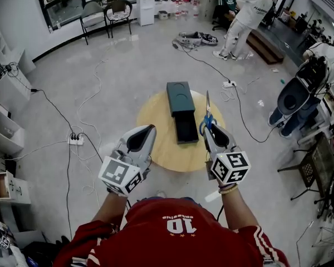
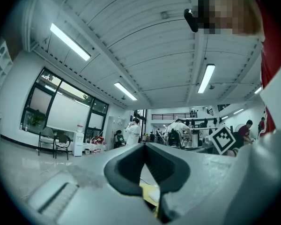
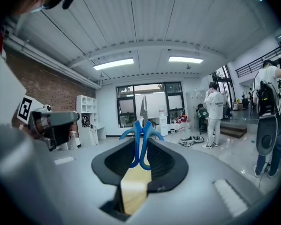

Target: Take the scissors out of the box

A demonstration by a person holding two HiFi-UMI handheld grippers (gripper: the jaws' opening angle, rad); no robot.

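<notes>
Head view shows your right tongs pinching the scissors by their blue handles, with the blades pointing toward the top of the frame. The scissors are out of the box and sit in the picture just right of its pulled-out drawer, over the right part of the round wooden tabletop.

In the right gripper view your tongs are closed partway, with the pads pressing on both handle loops of the scissors. The metal blades stand upright beyond the tips.

Your left tongs are at lower left of the tabletop, apart from the box. In the left gripper view these tongs have their tips pressed together, with nothing between them.

The dark green box lies at the middle of the tabletop, its drawer drawn out toward you. Around the tabletop, cables trail across the grey floor, and a power strip lies at left. Two chairs stand at upper left, and a person in white stands at upper right, well apart from the tabletop.
</notes>
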